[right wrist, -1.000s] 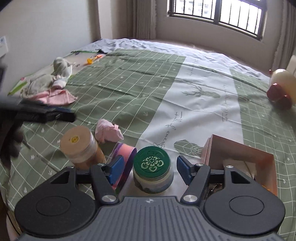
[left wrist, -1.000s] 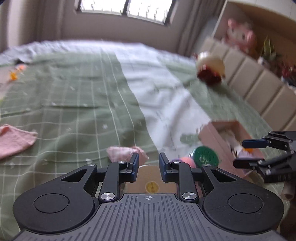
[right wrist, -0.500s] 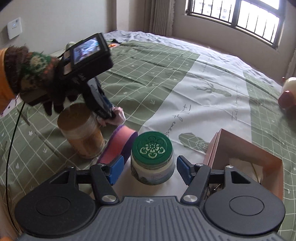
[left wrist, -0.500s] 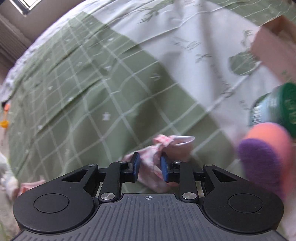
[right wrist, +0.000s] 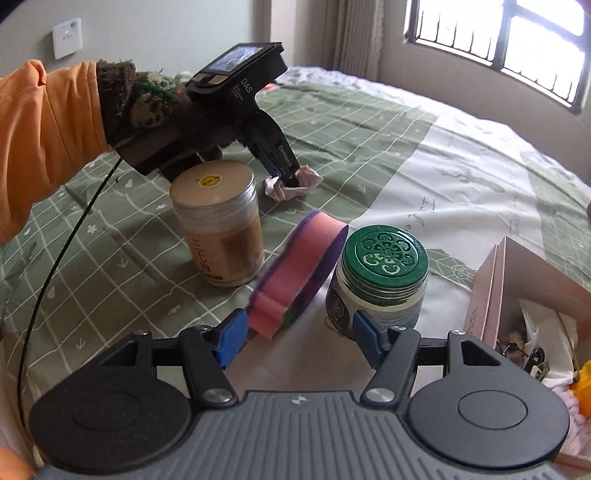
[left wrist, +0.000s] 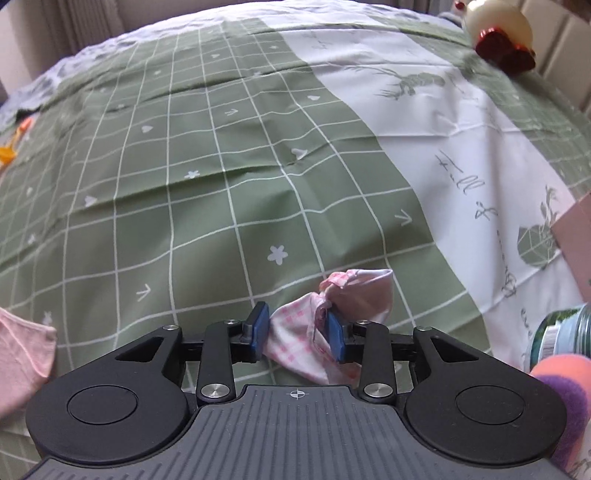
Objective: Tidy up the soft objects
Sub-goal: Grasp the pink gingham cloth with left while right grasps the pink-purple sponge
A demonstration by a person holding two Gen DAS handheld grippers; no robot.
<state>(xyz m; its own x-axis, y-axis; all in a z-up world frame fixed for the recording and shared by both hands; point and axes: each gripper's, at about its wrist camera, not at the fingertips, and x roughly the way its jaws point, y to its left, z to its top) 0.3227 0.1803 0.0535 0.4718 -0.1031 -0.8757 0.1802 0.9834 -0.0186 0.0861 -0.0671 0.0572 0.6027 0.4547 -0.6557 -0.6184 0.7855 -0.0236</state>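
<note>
While left hand-held gripper (left wrist: 297, 328) pinches pink cloth (left wrist: 334, 314), right hand-held gripper (right wrist: 297, 334) gapes, sponge (right wrist: 299, 275), jars nearby.

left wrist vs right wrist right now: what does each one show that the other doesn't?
Left wrist only: the left gripper's blue pads pinching the pink checked cloth, a second pink cloth at the left edge, and a cream and red toy far back.

Right wrist only: the open right gripper, the tan-lidded jar, the window, and the pink box's contents.

Both: the checked cloth, the green-lidded jar, the pink and purple sponge, and the green bedspread.
</note>
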